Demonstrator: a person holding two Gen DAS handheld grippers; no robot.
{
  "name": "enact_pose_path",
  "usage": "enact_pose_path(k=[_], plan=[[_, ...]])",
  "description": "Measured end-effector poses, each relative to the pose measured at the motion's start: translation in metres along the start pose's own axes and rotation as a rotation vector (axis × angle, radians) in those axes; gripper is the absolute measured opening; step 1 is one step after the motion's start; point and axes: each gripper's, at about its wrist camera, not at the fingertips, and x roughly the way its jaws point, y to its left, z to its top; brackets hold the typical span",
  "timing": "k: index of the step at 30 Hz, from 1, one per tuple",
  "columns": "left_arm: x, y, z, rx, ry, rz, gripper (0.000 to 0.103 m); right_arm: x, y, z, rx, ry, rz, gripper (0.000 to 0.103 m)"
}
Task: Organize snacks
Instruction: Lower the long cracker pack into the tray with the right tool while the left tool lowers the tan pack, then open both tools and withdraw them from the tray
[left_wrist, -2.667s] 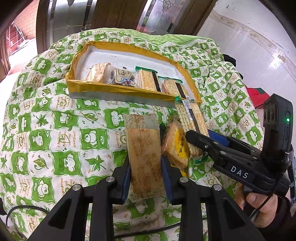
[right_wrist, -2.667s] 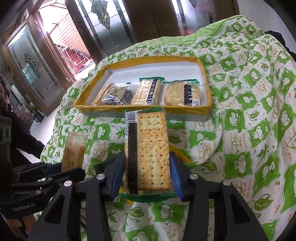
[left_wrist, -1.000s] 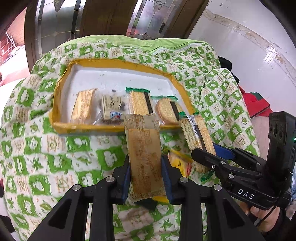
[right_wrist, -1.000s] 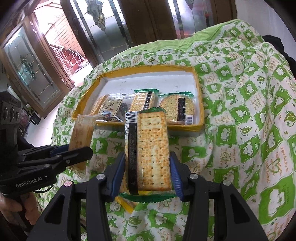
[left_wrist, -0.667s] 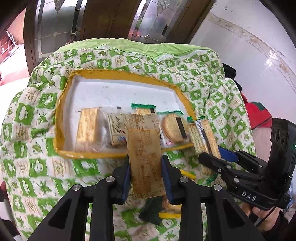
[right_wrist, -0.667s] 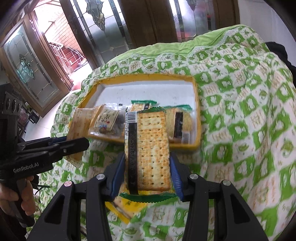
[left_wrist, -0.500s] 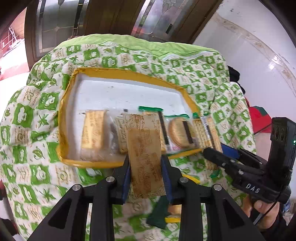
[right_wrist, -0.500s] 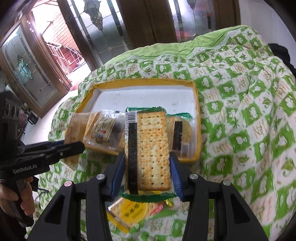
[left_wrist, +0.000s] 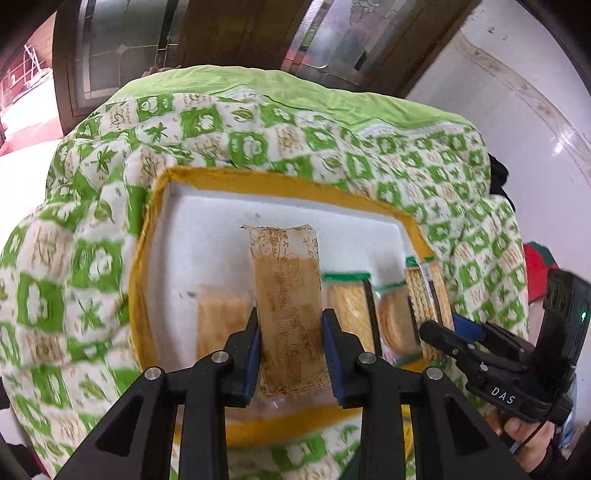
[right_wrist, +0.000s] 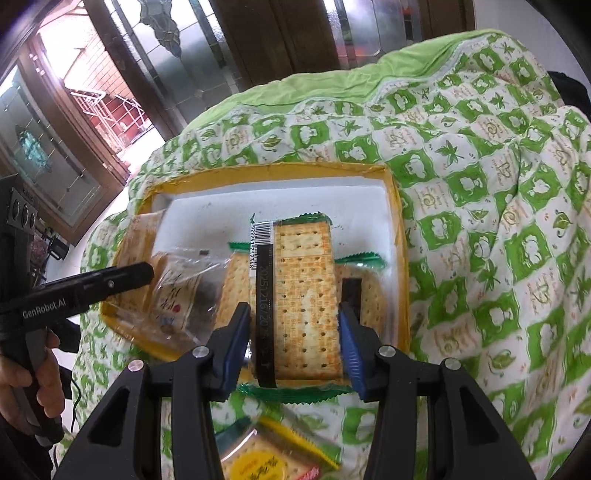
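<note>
A yellow-rimmed white tray (left_wrist: 280, 184) (right_wrist: 400, 266) lies on the quilt and holds several snack packs. My left gripper (left_wrist: 290, 343) is shut on a brown wafer pack (left_wrist: 286, 295) and holds it over the tray's near half. My right gripper (right_wrist: 295, 343) is shut on a green-edged cracker pack (right_wrist: 303, 295), also over the tray, above the packs lying there. The right gripper shows at the right of the left wrist view (left_wrist: 439, 332), the left gripper at the left of the right wrist view (right_wrist: 144, 271). A yellow snack pack (right_wrist: 258, 461) lies on the quilt below my right gripper.
A green and white patterned quilt (left_wrist: 92, 266) (right_wrist: 498, 258) covers the surface. In the tray lie a wafer pack (left_wrist: 221, 321), a clear-wrapped snack (right_wrist: 177, 295) and cracker packs (left_wrist: 347, 306). Glass-panelled doors (right_wrist: 166, 55) stand behind. The tray's far half (left_wrist: 295, 214) is bare white.
Both grippers have moved forward from in front of the tray to over it, each still holding its pack. The yellow pack on the quilt has come into view below the right gripper.
</note>
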Motion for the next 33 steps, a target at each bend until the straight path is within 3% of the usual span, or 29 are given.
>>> enact_pose_path(k=[16,25,30,33], plan=[[0.03,0.036,0.024,-0.034,0.031,0.031,0.032,0.046,-0.013,0.03,0.055,0.048,-0.024,0.046],[0.029,0.043,0.03,-0.013,0.014,0.077,0.033,0.063,-0.009,0.047,0.042,0.018,-0.038,0.046],[0.025,0.039,0.028,0.005,-0.005,0.086,0.053,0.067,-0.009,0.049,0.037,-0.002,-0.043,0.046],[0.021,0.034,0.025,0.016,-0.021,0.101,0.059,0.063,-0.011,0.048,0.055,-0.022,-0.008,0.055]])
